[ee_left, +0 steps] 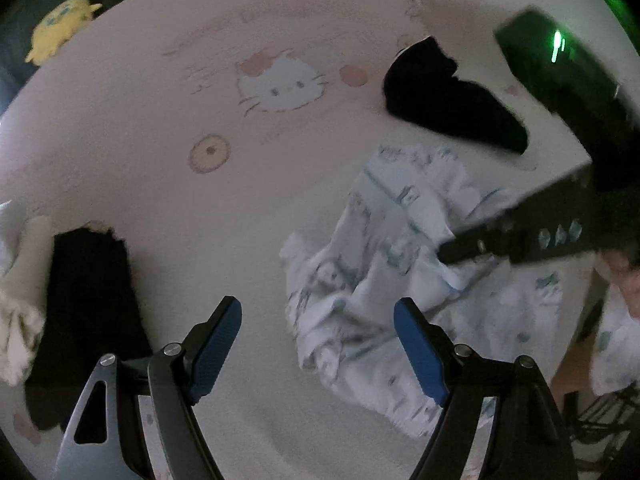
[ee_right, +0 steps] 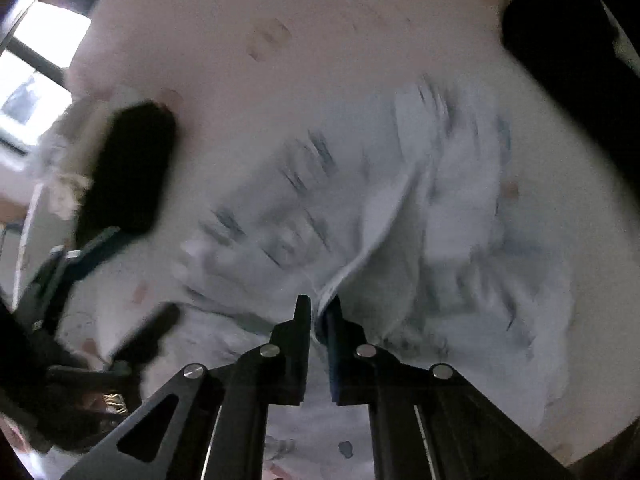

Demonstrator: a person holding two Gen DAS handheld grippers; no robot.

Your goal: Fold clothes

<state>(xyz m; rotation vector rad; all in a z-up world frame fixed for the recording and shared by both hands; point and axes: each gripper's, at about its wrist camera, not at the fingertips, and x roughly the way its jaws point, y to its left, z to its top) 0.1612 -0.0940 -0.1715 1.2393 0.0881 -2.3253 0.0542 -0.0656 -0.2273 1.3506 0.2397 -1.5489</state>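
Observation:
A crumpled white garment with a blue print (ee_left: 380, 240) (ee_right: 440, 220) lies on the pink cartoon-cat sheet (ee_left: 240, 200). My right gripper (ee_right: 318, 308) is shut on a fold at the garment's edge. In the left wrist view it reaches in from the right, its tip (ee_left: 460, 252) on the cloth. My left gripper (ee_left: 318, 308) stands open just above the sheet at the garment's left edge, with nothing between its blue pads (ee_left: 216, 344). In the right wrist view it shows blurred at the left (ee_right: 120, 288).
A folded black garment (ee_left: 88, 300) (ee_right: 132, 168) lies to the left, with a cream fluffy cloth (ee_left: 16, 320) beside it. A second black garment (ee_left: 448, 100) (ee_right: 560, 60) lies beyond the white one. A yellow plush toy (ee_left: 60, 26) sits at the far left edge.

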